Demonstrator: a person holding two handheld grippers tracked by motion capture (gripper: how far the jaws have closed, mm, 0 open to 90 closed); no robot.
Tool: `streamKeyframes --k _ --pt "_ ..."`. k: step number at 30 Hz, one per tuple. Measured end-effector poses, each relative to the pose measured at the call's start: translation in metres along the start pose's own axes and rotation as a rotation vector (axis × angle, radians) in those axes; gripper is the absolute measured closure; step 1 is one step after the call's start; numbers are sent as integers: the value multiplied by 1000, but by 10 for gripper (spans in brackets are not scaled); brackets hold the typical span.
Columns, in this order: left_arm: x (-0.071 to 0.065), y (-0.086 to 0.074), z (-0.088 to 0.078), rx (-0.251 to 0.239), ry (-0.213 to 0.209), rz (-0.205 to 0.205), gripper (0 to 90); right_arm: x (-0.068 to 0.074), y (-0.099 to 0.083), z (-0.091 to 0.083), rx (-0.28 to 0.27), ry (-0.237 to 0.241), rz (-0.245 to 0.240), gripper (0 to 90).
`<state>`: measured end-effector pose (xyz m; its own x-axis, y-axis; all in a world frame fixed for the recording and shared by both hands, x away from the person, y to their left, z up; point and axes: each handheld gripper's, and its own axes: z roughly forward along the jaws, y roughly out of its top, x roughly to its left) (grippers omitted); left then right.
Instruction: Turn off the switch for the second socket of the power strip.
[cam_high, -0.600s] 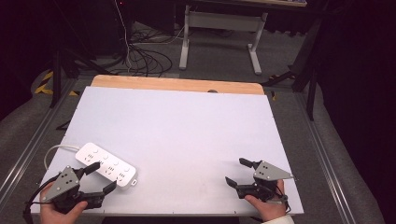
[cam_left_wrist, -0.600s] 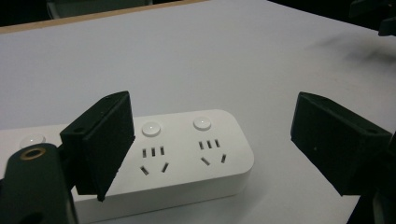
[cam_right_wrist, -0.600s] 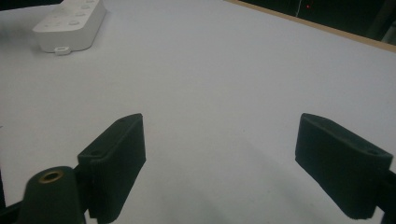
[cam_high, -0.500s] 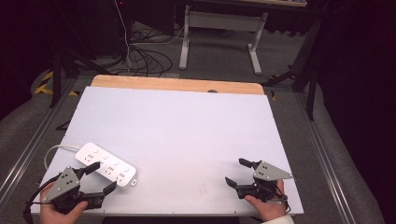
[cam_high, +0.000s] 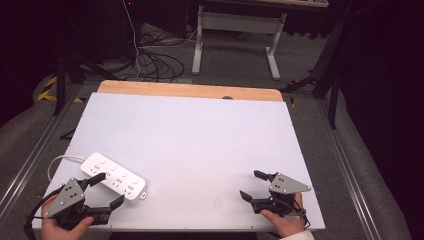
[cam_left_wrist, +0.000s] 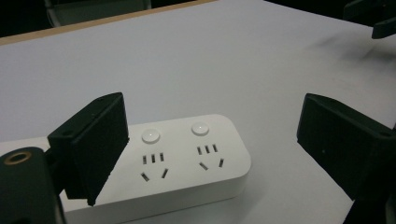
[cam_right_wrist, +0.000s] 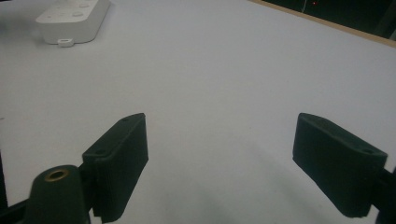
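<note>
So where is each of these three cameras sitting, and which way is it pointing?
High view: above the person's side, facing forward and down on the white table; both hands show, with the left hand-held gripper and right hand-held gripper.
Left gripper view: rides the left hand-held gripper, looking between its open jaws at the power strip.
Right gripper view: rides the right hand-held gripper, looking across bare table.
Shared: all three views show the power strip.

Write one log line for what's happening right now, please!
left gripper: open, at power strip | right gripper: open, over bare table
</note>
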<state>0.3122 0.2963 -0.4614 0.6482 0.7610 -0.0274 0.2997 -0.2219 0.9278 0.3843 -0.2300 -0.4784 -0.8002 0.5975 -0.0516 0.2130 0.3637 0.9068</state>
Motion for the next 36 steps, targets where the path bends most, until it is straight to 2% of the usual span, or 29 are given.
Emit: streamKeyframes --k 4,12,15,17,20,25,30,34,35,36 --pt "-2 1 -1 -11 -7 -15 94 0 0 0 4 2 -7 191" --pt "-2 3 -2 -6 -5 -3 93 0 0 0 2 1 -3 195" --pt "-3 7 -2 -4 -16 -9 94 0 0 0 3 1 -6 196" --pt "-5 12 -3 0 -23 -26 107 0 0 0 4 2 -4 197" --pt "-7 18 -4 19 -14 2 128 0 0 1 7 0 -2 197" --pt "-5 26 -7 27 -12 24 204 0 -1 2 9 2 -1 198" --pt "-2 32 -9 20 -12 20 220 0 -1 2 13 4 0 198" --pt "1 34 -10 19 -12 1 223 0 -1 3 16 4 1 199" --pt "2 35 -10 23 -9 12 226 0 -1 3 16 4 1 199" --pt "2 36 -9 24 -14 -1 232 0 -1 3 16 4 1 200"
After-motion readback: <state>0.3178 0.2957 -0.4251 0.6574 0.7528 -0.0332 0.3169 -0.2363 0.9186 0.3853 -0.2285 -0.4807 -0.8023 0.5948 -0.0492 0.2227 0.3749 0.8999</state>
